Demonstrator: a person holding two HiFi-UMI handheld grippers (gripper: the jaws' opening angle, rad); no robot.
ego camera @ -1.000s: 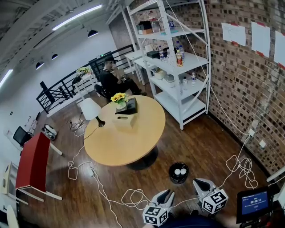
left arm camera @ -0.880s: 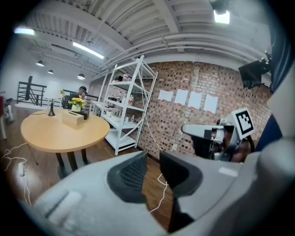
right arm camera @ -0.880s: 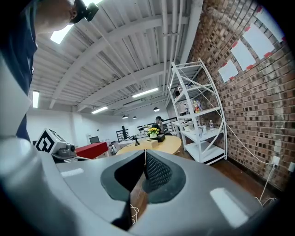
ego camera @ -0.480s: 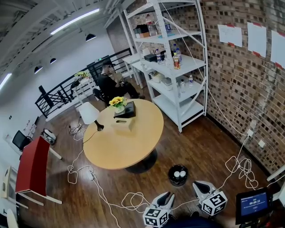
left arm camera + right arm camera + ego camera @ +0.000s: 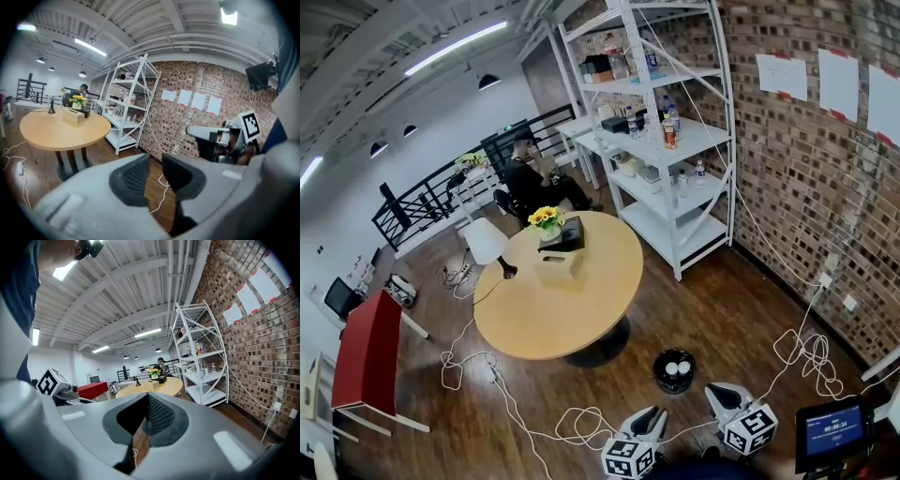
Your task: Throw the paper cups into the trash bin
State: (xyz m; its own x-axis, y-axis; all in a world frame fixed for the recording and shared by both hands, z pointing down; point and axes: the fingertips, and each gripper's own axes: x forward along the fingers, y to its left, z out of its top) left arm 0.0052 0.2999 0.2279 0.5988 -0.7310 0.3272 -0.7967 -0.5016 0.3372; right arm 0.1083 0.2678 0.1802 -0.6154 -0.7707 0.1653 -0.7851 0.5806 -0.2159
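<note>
Head view looks down on a dark wooden floor [image 5: 722, 300] in a loft room with a brick wall [image 5: 825, 187] off to the right of both tongs and a black railing [image 5: 431, 192] far ahead on the left. White cables [image 5: 572, 417] loop over the floor just ahead of the left tongs [image 5: 649, 415].

One round wooden bench [image 5: 562, 305] stands well ahead of the tongs. It carries one lamp [image 5: 487, 242], one pot of yellow flowers [image 5: 547, 217], one black box [image 5: 572, 234] and one tissue box [image 5: 558, 265]. One white shelf rack [image 5: 675, 150] stands against the brick wall beyond the bench. One person [image 5: 530, 173] sits far behind the bench. The left gripper view shows four sheets of paper [image 5: 184, 97] on the wall.

One black trash bin [image 5: 659, 373] sits on the floor just ahead of the tongs and between them. Two paper cups [image 5: 672, 368] stand inside it (only their white tops show).

The left tongs [image 5: 155, 159] are slightly released, with only floor and cable seen through the gap. The right tongs [image 5: 147, 397] are clenched on nothing, lying to the right of the bin [image 5: 719, 392].
</note>
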